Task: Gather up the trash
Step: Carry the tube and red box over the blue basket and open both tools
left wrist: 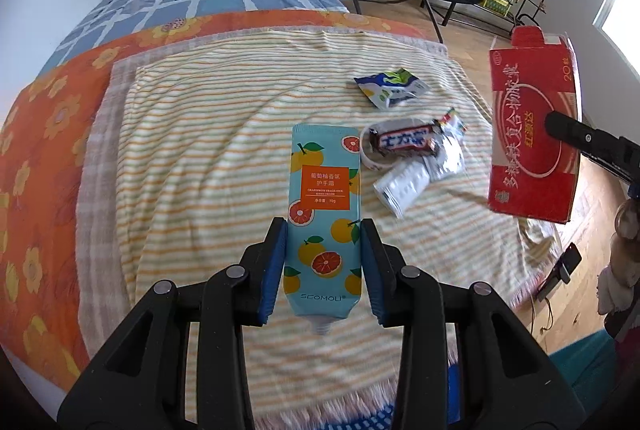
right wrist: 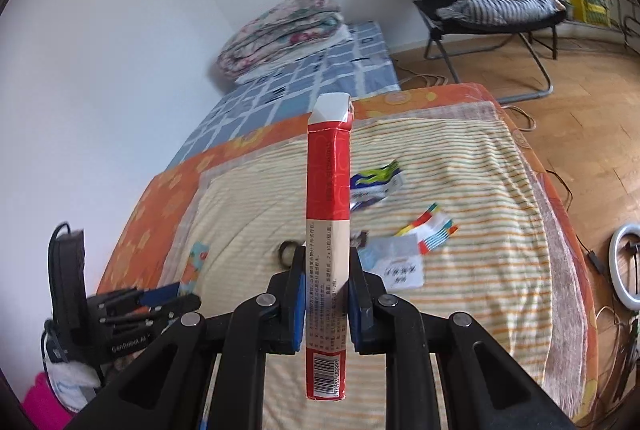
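On the far left of the bed an orange flowered sheet (left wrist: 44, 158) borders a striped towel (left wrist: 208, 134) spread over the mattress. At the towel's middle the left gripper (left wrist: 324, 262) is clenched on a hand cream tube (left wrist: 324, 198), its blue pads pressing both long edges, the crimped end pointing away and the cap end toward the camera. The right wrist view shows this gripper from the side at its lower left, with only a sliver of the tube visible, so it does not confirm the grip.

Just right of the tube lies a tape roll (left wrist: 370, 158), with a chocolate bar wrapper (left wrist: 404, 142) resting across it. A white blister pack (left wrist: 404, 186) and a crumpled silver wrapper (left wrist: 448, 154) touch that pile. Beyond them, apart, sits a blue and green snack packet (left wrist: 390, 86).

Farthest right in the left wrist view, a red medicine carton (left wrist: 532, 126) is held off the bed past the towel's edge, its broad printed face showing and a black finger crossing it. The right wrist view gives the carton's narrow side and barcode instead: the right gripper (right wrist: 324, 294) is clamped across that thin side, holding the carton upright along its fingers. That view alone shows a colourful striped wrapper (right wrist: 432, 226) and a white paper slip (right wrist: 404, 272) on the towel's right part.
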